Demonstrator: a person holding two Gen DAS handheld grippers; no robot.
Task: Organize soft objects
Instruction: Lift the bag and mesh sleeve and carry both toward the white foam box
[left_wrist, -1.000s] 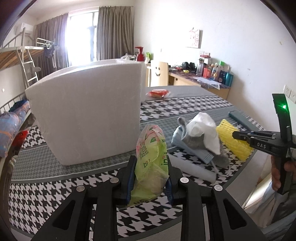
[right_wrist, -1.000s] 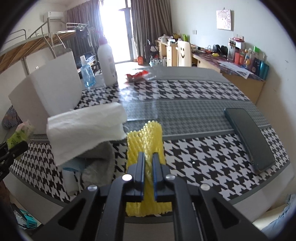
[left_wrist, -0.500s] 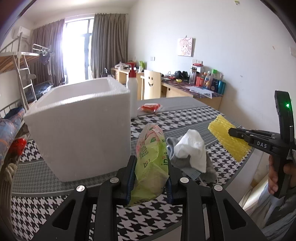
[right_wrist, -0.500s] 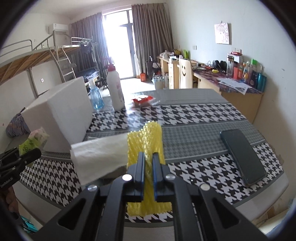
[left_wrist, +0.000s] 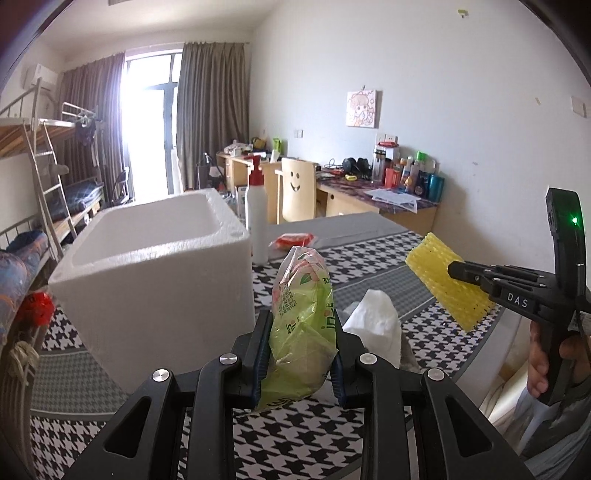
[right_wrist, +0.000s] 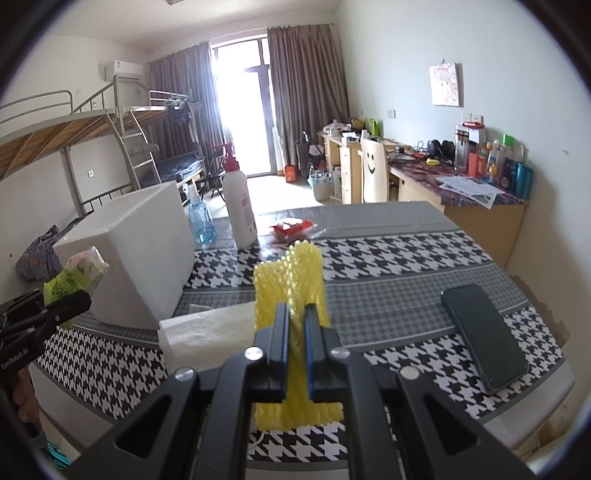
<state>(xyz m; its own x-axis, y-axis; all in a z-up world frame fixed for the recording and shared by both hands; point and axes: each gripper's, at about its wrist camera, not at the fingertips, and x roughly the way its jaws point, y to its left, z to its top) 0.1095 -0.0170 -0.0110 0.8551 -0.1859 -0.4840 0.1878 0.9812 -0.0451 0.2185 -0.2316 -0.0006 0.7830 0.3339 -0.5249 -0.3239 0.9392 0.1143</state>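
Note:
My left gripper (left_wrist: 299, 332) is shut on a green plastic tissue pack (left_wrist: 301, 325), held above the checked tablecloth just right of the open white foam box (left_wrist: 155, 266). That pack (right_wrist: 74, 280) and left gripper (right_wrist: 70, 301) also show at the left of the right wrist view. My right gripper (right_wrist: 295, 317) is shut on a yellow foam net sleeve (right_wrist: 291, 273), lifted off the table; in the left wrist view the sleeve (left_wrist: 443, 280) hangs from the right gripper (left_wrist: 452, 271) at the right. A white paper towel (left_wrist: 376, 325) over grey cloth lies on the table below.
A white pump bottle (right_wrist: 240, 206) and a blue spray bottle (right_wrist: 201, 221) stand behind the foam box (right_wrist: 136, 258). A red packet (right_wrist: 291, 227) lies mid-table and a dark phone (right_wrist: 484, 336) near the right edge. A chair and cluttered desk stand beyond.
Both grippers have risen with their loads; the yellow sleeve has come up off the table, and the inside of the foam box now shows from above.

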